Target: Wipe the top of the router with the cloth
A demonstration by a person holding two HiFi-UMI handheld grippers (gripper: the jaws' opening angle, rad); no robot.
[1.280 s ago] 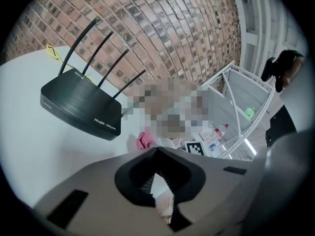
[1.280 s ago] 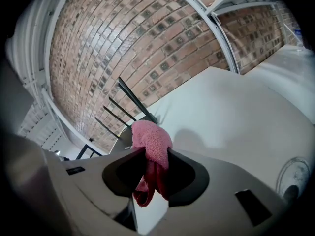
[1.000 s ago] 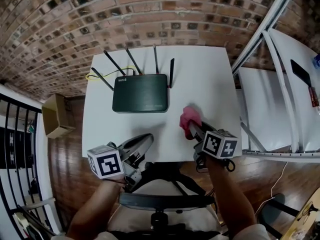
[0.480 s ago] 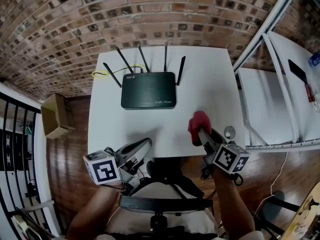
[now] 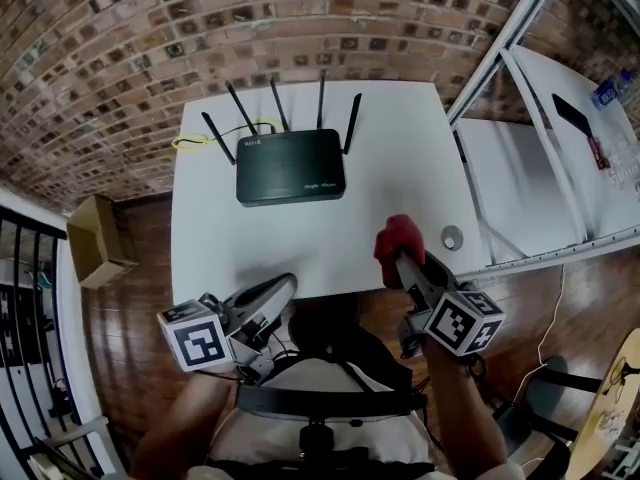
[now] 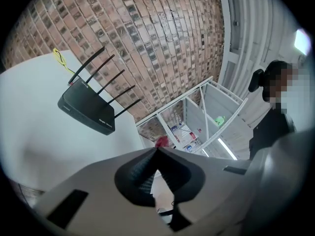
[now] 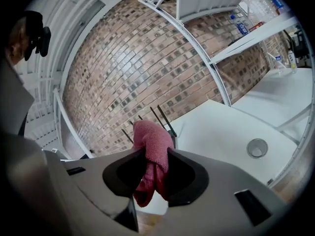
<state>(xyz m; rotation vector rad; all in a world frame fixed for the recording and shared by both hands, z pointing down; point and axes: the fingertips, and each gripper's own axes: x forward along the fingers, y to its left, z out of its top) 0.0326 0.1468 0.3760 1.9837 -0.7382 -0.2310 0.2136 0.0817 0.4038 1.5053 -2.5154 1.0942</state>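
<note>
The right gripper [image 5: 397, 261] pinched the red cloth [image 5: 398, 236] near the desk's [image 5: 220, 248] front edge. The left gripper [image 5: 289, 281] was pressed together, empty. The cardboard box's [image 5: 98, 243] contents were unclear.

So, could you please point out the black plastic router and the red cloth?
black plastic router [image 5: 290, 168]: head view, middle of its flat top.
red cloth [image 7: 152, 137]: right gripper view, its bunched upper part.

Left gripper [image 5: 286, 282]: jaws closed tip to tip, empty, roughly level. Right gripper [image 5: 400, 260]: jaws clamped on cloth [image 5: 397, 236], tilted slightly down. Left forearm [image 5: 180, 423] and right forearm [image 5: 468, 408] reach forward.
</note>
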